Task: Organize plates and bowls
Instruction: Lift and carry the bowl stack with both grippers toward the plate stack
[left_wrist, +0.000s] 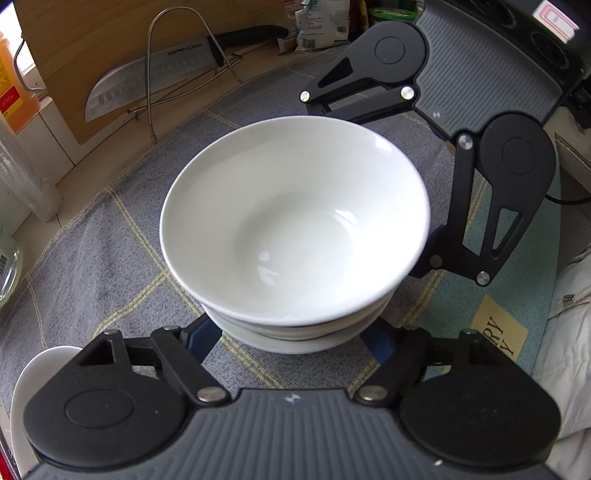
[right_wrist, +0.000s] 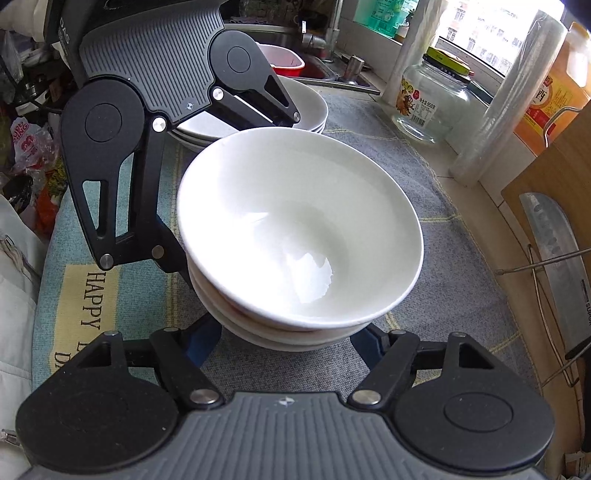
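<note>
Left gripper (left_wrist: 291, 332) and right gripper (right_wrist: 288, 334) fingers each clamped on the stacked white bowls (left_wrist: 295, 229), frame centre.

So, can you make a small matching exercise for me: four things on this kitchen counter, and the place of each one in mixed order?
Things:
1. stack of white ceramic bowls
2. steel kitchen knife
3. clear glass jar with green lid
4. stack of white ceramic plates

Places:
A. in the wire rack against the wooden board
B. next to the metal sink
C. in the middle of the grey checked cloth
D. under the window, between the rolls of clear film

Pairs: 1-C, 2-A, 3-D, 4-B
</note>
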